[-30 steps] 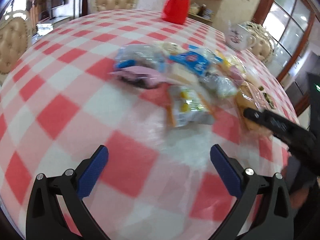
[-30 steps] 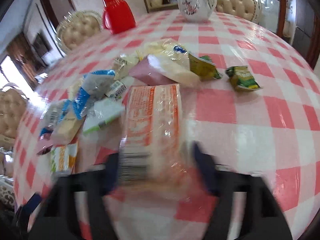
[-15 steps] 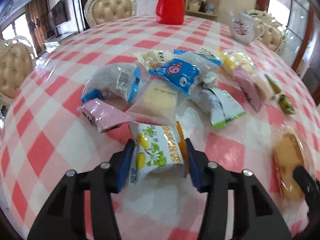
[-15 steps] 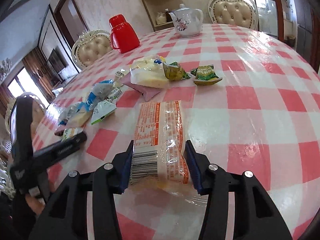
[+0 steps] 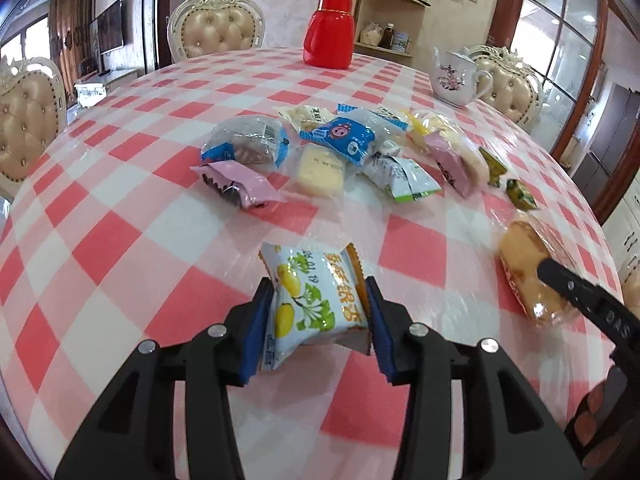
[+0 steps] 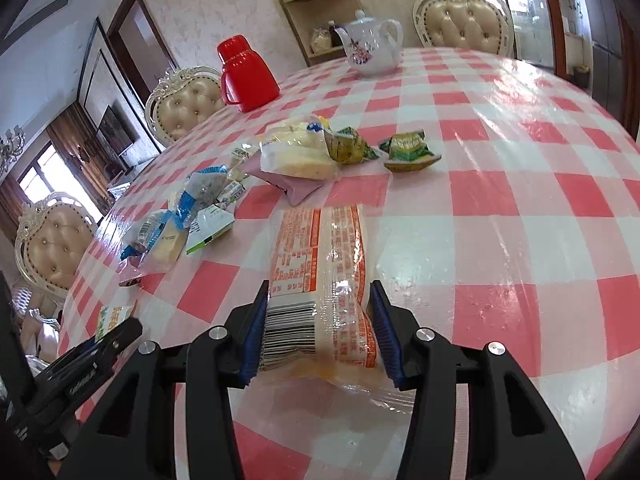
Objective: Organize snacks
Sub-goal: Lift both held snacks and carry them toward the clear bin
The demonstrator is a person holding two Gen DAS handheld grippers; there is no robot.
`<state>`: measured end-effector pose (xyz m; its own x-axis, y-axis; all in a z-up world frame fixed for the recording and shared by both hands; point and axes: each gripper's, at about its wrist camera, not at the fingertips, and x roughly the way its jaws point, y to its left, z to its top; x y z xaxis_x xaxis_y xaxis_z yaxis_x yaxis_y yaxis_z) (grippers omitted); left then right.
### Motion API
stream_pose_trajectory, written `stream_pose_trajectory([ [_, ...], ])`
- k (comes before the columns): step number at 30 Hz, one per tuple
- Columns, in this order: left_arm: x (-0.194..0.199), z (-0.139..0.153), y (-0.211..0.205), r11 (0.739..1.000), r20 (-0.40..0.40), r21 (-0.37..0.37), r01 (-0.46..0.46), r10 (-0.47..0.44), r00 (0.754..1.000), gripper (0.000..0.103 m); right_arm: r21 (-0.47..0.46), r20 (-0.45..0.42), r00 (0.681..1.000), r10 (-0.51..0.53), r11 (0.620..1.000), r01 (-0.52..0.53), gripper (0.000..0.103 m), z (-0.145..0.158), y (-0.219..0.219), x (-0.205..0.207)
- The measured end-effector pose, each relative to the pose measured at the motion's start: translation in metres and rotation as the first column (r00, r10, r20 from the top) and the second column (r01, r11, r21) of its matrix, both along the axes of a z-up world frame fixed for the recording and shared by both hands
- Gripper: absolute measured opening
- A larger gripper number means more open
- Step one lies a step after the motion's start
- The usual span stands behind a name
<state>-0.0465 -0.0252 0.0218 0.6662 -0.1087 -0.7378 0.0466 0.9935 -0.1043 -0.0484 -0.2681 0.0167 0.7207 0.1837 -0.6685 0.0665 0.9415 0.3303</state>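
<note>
My left gripper (image 5: 318,300) is shut on a white snack packet with yellow fruit print (image 5: 314,300), held just above the checked tablecloth. My right gripper (image 6: 318,308) is shut on a long clear bread packet with orange print and a barcode (image 6: 320,276); that packet also shows at the right of the left wrist view (image 5: 528,272). A pile of loose snack packets (image 5: 336,152) lies in the middle of the table, beyond both grippers; the right wrist view shows the pile (image 6: 248,176) too. The left gripper's finger (image 6: 96,348) shows at the lower left of the right wrist view.
A red thermos (image 5: 330,36) and a floral white teapot (image 5: 456,80) stand at the far side of the round table (image 5: 120,240). Two small green packets (image 6: 400,148) lie right of the pile. Padded chairs (image 5: 218,28) ring the table.
My left gripper went from open to shut on the fruit-print packet and pulled it back from the pile toward the near edge. My right gripper has kept its hold on the bread packet.
</note>
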Motion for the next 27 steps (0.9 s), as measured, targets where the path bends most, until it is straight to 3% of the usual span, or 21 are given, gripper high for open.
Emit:
stream_pose_trajectory([
  [11, -0.057, 0.008, 0.021, 0.993, 0.018, 0.101, 0.054, -0.056, 0.998, 0.047, -0.043, 0.032, 0.992, 0.125, 0.991, -0.123, 0.047, 0.01, 0.055, -0.055],
  [22, -0.112, 0.022, 0.072, 0.991, 0.049, 0.122, 0.048, -0.054, 0.997, 0.047, -0.093, 0.042, 0.976, 0.215, 0.973, -0.21, 0.044, 0.019, 0.105, -0.084],
  [27, -0.125, 0.023, 0.094, 0.993, 0.053, 0.114, 0.029, -0.036, 0.998, 0.047, -0.104, 0.047, 0.962, 0.27, 0.959, -0.264, 0.036, 0.023, 0.129, -0.092],
])
